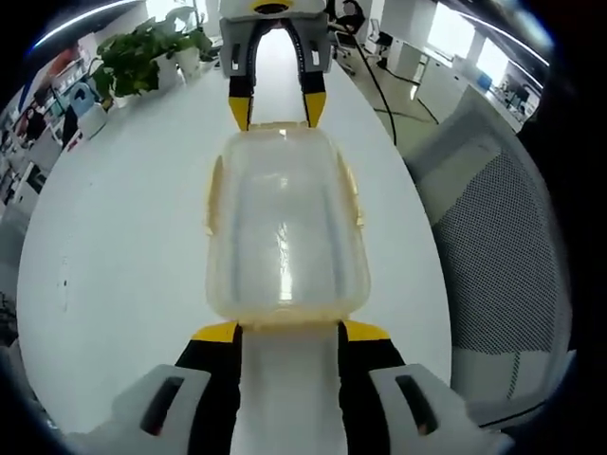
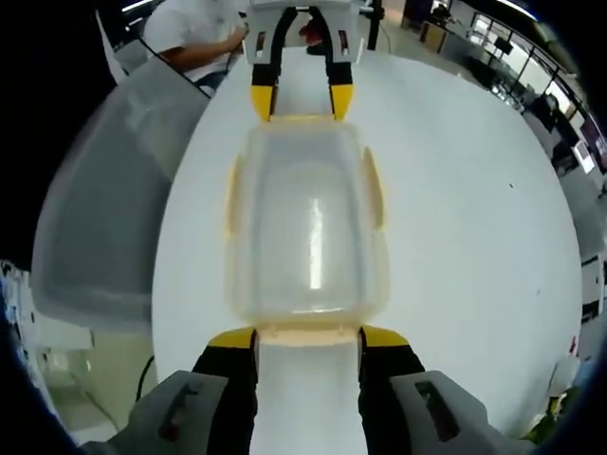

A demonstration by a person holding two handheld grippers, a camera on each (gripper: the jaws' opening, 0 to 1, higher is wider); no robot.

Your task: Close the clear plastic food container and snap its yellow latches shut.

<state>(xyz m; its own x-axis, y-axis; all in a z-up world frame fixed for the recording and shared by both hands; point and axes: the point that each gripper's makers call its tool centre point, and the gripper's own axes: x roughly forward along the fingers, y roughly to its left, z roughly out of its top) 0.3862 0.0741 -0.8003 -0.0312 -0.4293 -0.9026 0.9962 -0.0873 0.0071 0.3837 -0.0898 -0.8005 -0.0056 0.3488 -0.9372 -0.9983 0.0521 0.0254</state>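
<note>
A clear plastic food container (image 1: 285, 227) (image 2: 305, 223) lies lengthwise on the white table (image 1: 123, 237) (image 2: 474, 237) with its lid on top. Pale yellow latches (image 1: 214, 194) (image 2: 376, 190) run along its long sides, and I cannot tell whether they are snapped down. My left gripper (image 1: 289, 332) is open, its yellow tips at the container's near end. It also appears at the far end in the right gripper view (image 2: 302, 100). My right gripper (image 2: 308, 337) is open at the opposite end, seen in the left gripper view (image 1: 277, 109). Nothing is clamped in either.
A potted plant (image 1: 142, 57) stands at the table's far left. A grey mesh chair (image 1: 503, 256) (image 2: 104, 209) sits beside the table edge. A black cable (image 1: 379, 85) runs off the table. A person in a white shirt (image 2: 194, 28) sits behind.
</note>
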